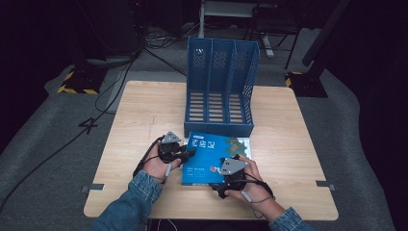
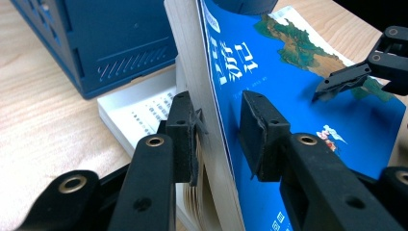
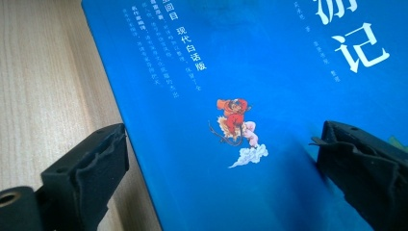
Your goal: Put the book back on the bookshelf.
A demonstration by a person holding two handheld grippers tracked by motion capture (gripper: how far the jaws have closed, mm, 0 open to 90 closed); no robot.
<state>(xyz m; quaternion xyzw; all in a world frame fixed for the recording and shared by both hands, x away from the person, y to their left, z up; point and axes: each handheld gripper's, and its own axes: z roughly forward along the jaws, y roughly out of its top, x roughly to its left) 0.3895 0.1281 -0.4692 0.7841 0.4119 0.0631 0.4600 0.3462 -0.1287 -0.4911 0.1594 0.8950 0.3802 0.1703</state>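
**Left gripper straddles the edge of the blue book; right gripper spread wide over its cover**

The left gripper has the raised edge of the blue book between its jaws. In the left gripper view one jaw sits against the page block, apparently touching it, while the other stands just off the blue cover with a sliver of space showing, so the jaws are narrow around the book but not clamped on it. That edge of the book tilts up off the white book lying beneath it, whose printed page shows just beyond the near jaw. Further ahead of this gripper and off to the side stands the blue file rack, close to both books.

The right gripper hangs above the blue cover with its jaws spread wide. One jaw sits over the bare wooden table just outside the book's edge, the other over the cover itself; between them lies the small red figure on a white cloud printed on the book. Nothing is gripped here.

From the high view, the left hand holds its gripper at one side edge of the blue book, and the right hand holds its gripper at the near corner on the other side. The file rack stands upright just past the far end of the book, its three open slots facing the person.
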